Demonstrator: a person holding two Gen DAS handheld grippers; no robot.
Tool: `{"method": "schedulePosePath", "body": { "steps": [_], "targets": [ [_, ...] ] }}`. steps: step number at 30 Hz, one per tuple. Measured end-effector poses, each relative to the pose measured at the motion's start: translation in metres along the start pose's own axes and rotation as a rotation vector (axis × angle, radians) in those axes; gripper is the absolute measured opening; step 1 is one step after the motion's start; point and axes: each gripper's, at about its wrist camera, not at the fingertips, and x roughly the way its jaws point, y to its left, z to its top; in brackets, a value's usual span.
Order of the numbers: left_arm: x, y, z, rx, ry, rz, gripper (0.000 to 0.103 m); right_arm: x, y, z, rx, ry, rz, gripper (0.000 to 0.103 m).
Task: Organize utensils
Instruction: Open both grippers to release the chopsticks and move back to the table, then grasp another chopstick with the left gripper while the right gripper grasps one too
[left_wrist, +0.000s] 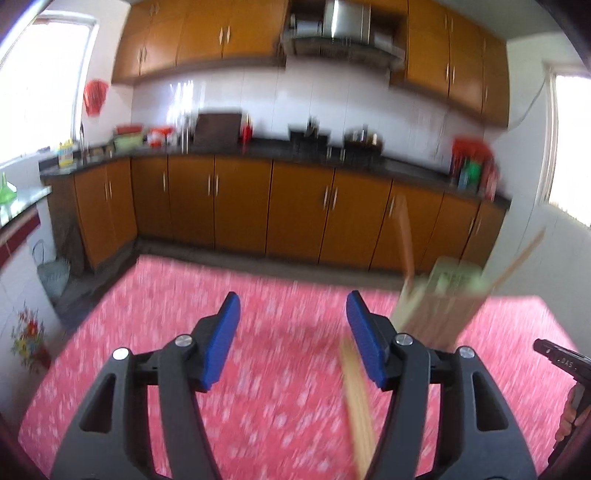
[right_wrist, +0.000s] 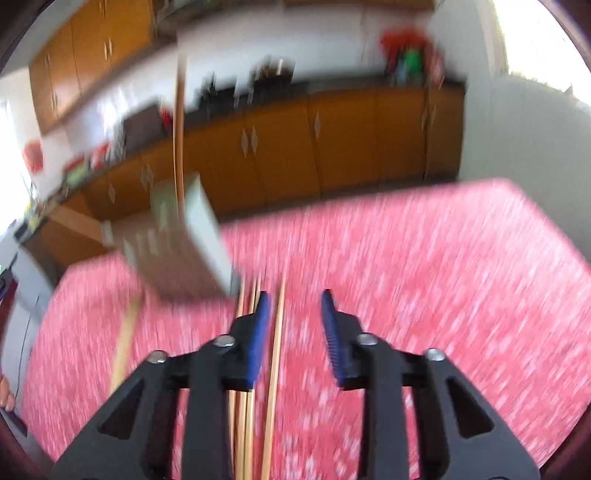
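Bamboo chopsticks (right_wrist: 275, 354) are lying on the red floral tabletop (right_wrist: 424, 277); blur prevents an exact count. The pale green holder (right_wrist: 184, 240) is standing beside them with more inside. Both the left tool (left_wrist: 293, 325) and the right tool (right_wrist: 295, 314) are gaping, gripping nothing.

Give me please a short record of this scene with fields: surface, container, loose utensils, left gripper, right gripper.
surface: table with red flowered cloth
container: pale green holder, blurred, chopsticks inside
loose utensils: chopsticks lying on the cloth
left gripper: left gripper open, nothing between the pads
right gripper: right gripper open; one chopstick runs between the pads, not pressed
image quality: strong motion blur in both views
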Motion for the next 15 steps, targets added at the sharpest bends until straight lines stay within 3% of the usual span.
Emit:
{"method": "schedulePosePath", "body": {
  "steps": [2,4,8,12,15],
  "targets": [
    [0.009,0.002,-0.022,0.008,0.066,-0.005,0.059,0.021,0.003,-0.022,-0.006,0.089,0.026,0.022],
    [0.017,0.0,-0.049,0.02,0.137,-0.019,0.058,0.031,0.009,-0.038,-0.02,0.134,0.032,0.022],
    [0.03,-0.017,-0.07,0.041,0.217,-0.061,0.053,0.05,0.015,-0.06,-0.042,0.204,0.006,0.022],
    [0.04,-0.031,-0.087,0.061,0.286,-0.125,0.043,0.05,0.017,-0.062,-0.091,0.174,-0.061,0.008],
    [0.045,-0.042,-0.096,0.073,0.322,-0.16,0.035,0.053,0.004,-0.056,-0.025,0.16,-0.096,0.008]
  ]
}}
